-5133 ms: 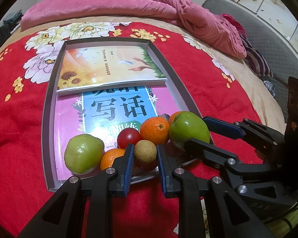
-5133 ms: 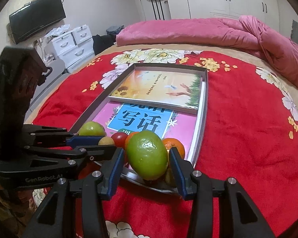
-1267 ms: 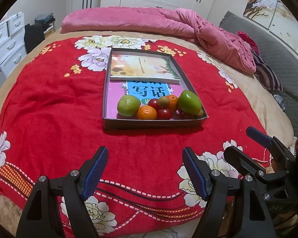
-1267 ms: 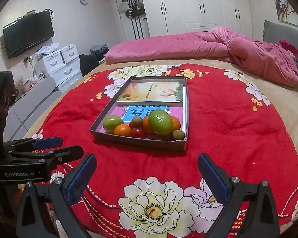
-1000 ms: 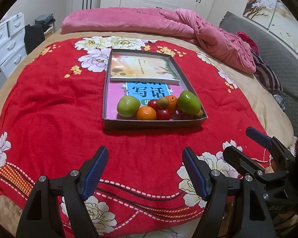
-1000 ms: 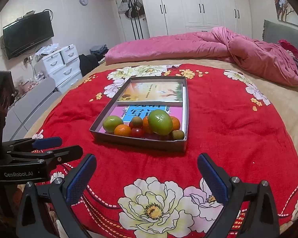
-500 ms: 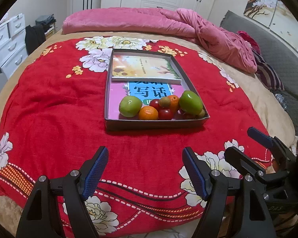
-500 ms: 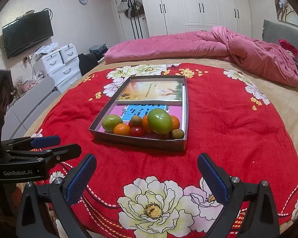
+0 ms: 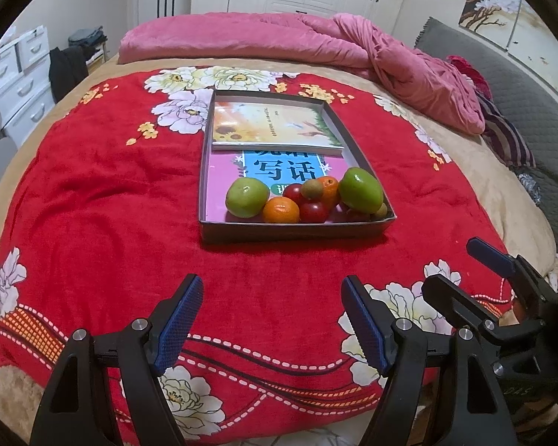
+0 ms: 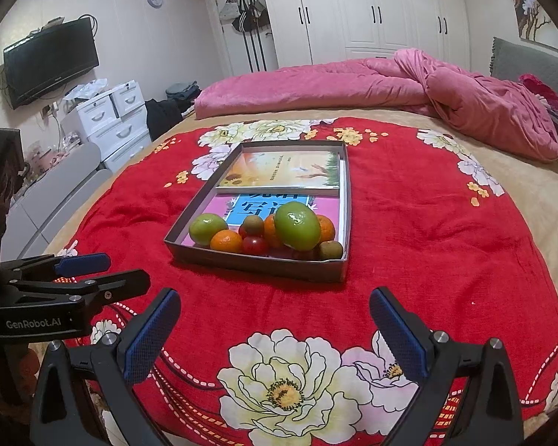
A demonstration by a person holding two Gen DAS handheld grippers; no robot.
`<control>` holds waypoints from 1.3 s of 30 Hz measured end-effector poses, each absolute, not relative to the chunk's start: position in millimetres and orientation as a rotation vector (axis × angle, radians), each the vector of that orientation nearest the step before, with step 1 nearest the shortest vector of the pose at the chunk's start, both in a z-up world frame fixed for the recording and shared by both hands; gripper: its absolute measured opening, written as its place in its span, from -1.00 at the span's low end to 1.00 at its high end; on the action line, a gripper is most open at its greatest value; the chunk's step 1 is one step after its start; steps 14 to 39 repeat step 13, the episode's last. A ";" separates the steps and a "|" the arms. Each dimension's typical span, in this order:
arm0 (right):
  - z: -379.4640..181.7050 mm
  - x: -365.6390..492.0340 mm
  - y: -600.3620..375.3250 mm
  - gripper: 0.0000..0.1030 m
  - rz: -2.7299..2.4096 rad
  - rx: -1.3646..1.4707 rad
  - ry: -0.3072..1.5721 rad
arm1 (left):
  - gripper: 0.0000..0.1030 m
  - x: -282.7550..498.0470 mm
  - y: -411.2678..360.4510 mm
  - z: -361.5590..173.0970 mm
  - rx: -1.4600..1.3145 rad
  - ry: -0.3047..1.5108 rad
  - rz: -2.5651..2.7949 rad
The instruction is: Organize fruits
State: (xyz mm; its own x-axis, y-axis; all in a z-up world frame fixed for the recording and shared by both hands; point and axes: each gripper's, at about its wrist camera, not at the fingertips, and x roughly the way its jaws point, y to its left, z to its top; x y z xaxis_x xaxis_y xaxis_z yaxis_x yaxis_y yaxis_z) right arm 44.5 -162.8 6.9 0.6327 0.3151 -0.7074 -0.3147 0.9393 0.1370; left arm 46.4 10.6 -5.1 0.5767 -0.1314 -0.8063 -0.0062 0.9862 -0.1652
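- Evenly lit by soft indoor light from overhead; fairly bright, colours saturated, slight bluish cast.
- Small glare spots on the large green fruit (image 10: 297,226) and the white wardrobe doors (image 10: 375,7).
- Soft, short shadow under the near wall of the tray (image 9: 294,232) on the red blanket (image 9: 93,200).
- Strong fisheye bending; black vignette in all corners.
- Centre sharp; edges slightly soft, faint noise.

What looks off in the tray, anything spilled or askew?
Nothing spilled. One oddity: the big green fruit sits perched on top of the other fruit at the near right of the tray, not on the tray floor, so it could roll. The fruit is also piled on the pink book. Both grippers are open and clear.
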 end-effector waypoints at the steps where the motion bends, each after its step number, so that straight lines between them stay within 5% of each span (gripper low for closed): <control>1: 7.0 44.4 -162.8 0.98 0.361 0.001 0.809 | 0.51 46.8 9.9 -5.1 -0.157 0.953 -0.076; 39: -4.1 56.2 -179.9 0.99 0.301 0.020 0.821 | 0.51 61.6 33.5 -10.4 -0.161 0.922 0.029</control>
